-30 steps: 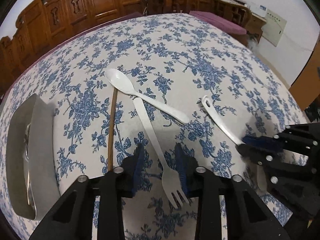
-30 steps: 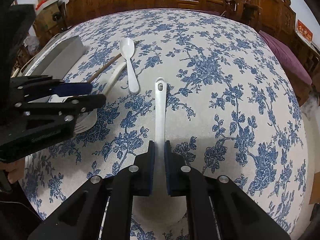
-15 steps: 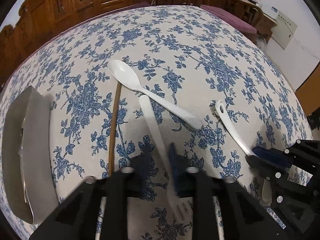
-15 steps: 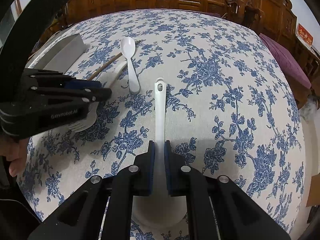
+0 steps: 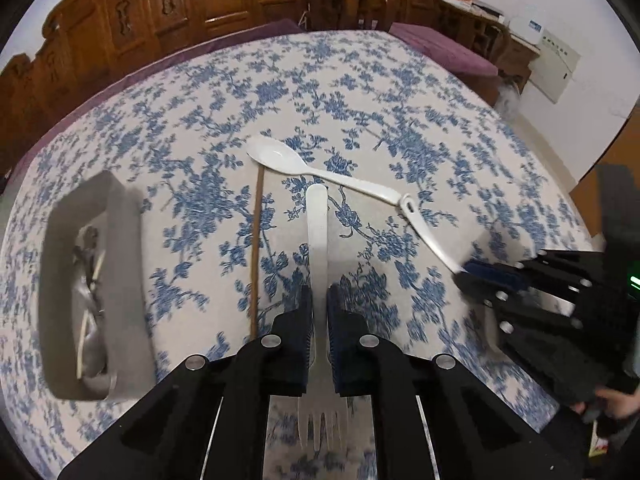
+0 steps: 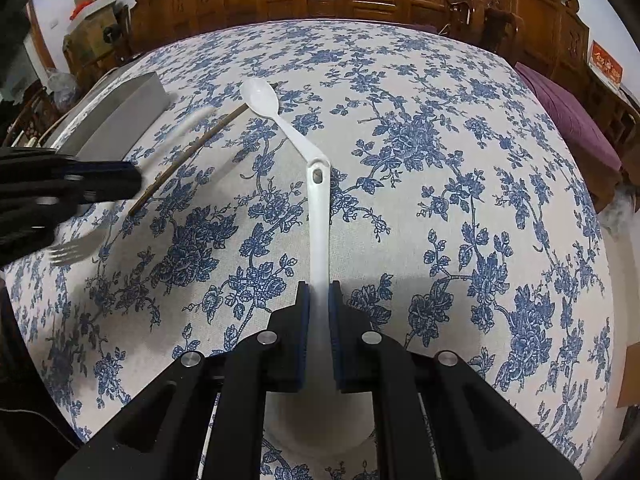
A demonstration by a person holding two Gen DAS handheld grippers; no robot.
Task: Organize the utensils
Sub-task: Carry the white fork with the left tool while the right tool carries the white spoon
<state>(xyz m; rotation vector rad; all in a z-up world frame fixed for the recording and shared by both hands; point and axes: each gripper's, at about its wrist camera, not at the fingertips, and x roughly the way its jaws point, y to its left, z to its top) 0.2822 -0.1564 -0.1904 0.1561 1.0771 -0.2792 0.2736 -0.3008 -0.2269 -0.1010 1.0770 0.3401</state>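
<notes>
Two grippers are loaded; your left gripper (image 5: pixel 318 332) clamps a white fork (image 5: pixel 318 248), handle pointing ahead, tines toward you; your right gripper (image 6: pixel 319 336) clamps a white ladle (image 6: pixel 319 232); the grey tray (image 5: pixel 124 280) lies left of the fork, nearer your left hand.

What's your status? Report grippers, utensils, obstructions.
Left hand-held gripper shut on white fork. Right hand-held gripper shut on white ladle. White spoon, chopstick on table; grey tray unobstructed.
</notes>
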